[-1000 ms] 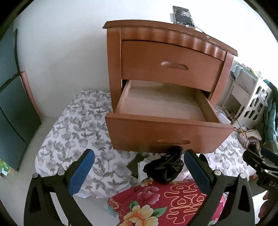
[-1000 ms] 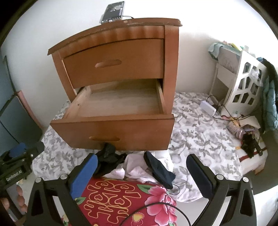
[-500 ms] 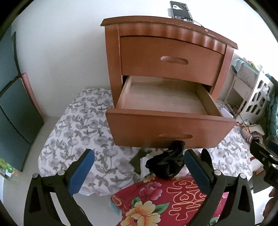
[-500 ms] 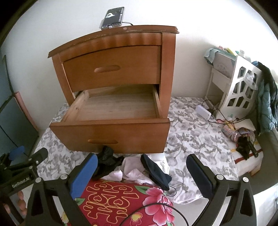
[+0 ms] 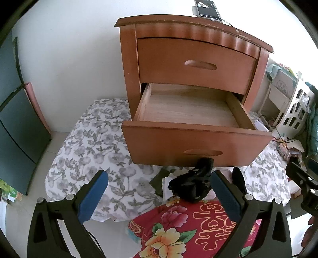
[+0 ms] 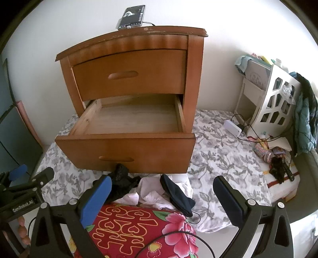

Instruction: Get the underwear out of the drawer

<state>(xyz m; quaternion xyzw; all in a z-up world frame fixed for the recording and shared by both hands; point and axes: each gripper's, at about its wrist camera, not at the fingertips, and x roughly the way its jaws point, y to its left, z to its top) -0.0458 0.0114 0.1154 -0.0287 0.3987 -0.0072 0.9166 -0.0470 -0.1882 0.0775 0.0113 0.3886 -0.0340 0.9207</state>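
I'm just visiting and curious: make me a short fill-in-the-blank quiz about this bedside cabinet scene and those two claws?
1. The lower drawer is pulled out and its inside looks ____.
2. Both the left claw and the right claw stand ____, holding nothing.
3. The black underwear lies in front of the drawer, partly on a ____ flowered cloth.
4. The phone rests on ____ of the cabinet.

Missing words: empty; open; red; top

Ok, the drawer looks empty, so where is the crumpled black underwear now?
In both wrist views the crumpled black underwear lies on the bedding just below the open wooden drawer, beside white garments.
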